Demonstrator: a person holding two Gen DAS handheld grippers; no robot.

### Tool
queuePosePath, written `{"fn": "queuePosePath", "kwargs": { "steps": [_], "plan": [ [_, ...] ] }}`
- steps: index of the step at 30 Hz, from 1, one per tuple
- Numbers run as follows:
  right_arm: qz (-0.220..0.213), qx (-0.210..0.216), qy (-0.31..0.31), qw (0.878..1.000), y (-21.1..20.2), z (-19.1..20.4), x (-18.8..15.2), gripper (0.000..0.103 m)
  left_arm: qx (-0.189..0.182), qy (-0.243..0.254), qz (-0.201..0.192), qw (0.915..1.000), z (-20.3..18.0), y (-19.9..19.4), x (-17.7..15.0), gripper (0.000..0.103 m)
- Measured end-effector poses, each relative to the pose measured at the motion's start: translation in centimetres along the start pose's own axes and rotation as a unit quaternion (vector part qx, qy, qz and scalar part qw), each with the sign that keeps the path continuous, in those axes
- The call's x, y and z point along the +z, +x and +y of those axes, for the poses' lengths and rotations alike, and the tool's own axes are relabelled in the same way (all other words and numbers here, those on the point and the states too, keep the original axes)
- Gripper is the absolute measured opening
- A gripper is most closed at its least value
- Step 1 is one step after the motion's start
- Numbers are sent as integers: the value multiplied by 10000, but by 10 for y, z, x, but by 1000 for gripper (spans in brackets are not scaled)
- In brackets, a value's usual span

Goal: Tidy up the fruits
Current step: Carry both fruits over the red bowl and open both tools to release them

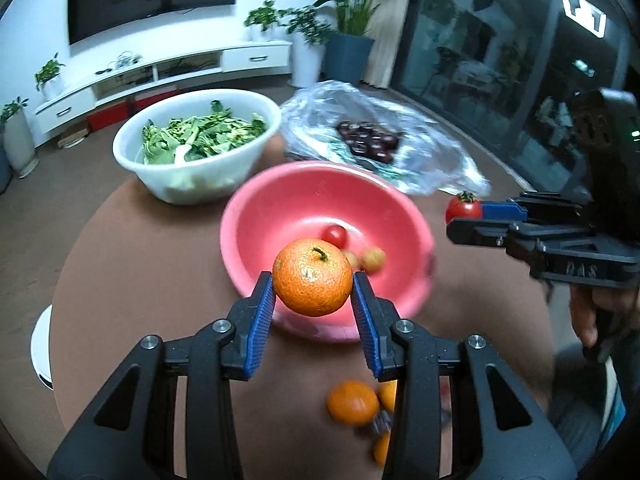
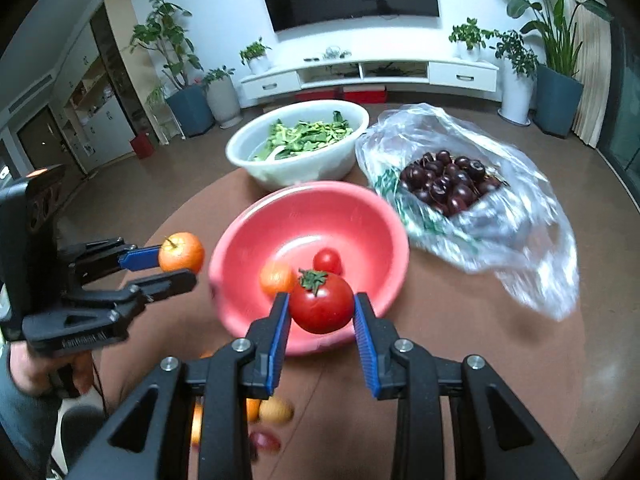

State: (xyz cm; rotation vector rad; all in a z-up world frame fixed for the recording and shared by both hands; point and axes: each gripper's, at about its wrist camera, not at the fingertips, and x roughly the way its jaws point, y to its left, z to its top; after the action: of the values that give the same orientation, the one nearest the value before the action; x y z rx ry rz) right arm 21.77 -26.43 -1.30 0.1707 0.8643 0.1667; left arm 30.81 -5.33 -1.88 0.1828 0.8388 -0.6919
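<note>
My left gripper (image 1: 313, 286) is shut on an orange mandarin (image 1: 312, 277), held in the air over the near rim of the pink bowl (image 1: 272, 200). My right gripper (image 2: 321, 304) is shut on a red tomato (image 2: 322, 303) with a green stem, also above the pink bowl's (image 2: 360, 216) near edge. Each gripper shows in the other's view: the right gripper (image 1: 466, 216) with the tomato (image 1: 463, 208) at right, the left gripper (image 2: 180, 266) with the mandarin (image 2: 181, 257) at left. Inside the bowl lie a small tomato (image 2: 327, 261) and a small orange fruit (image 2: 277, 278).
A white bowl of green leaves (image 2: 298, 148) stands behind the pink bowl. A clear plastic bag of dark cherries (image 2: 452, 180) lies at the back right. Loose mandarins (image 1: 353, 402) and small fruits (image 2: 276, 410) lie on the brown round table (image 1: 160, 260) near me.
</note>
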Motion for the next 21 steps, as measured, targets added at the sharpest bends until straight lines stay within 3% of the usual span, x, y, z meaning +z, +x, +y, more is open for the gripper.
{"fn": "queuePosePath", "kwargs": {
  "steps": [2,8,19,21],
  "plan": [
    [134,-101,-41,9999,20,0,11,34,203,24,86,9998,2,19,11,37],
    [479,-523,-425,9966,65,6,15,35,321,134,315,9989,2,68,26,37],
    [689,-794,-728,9918,91,9,13,35,366,304,561,9973,-1,99,14,38],
    [720,-803,-735,9914,94,9,11,35,411,297,566,9971,-1,98,15,45]
  ]
}}
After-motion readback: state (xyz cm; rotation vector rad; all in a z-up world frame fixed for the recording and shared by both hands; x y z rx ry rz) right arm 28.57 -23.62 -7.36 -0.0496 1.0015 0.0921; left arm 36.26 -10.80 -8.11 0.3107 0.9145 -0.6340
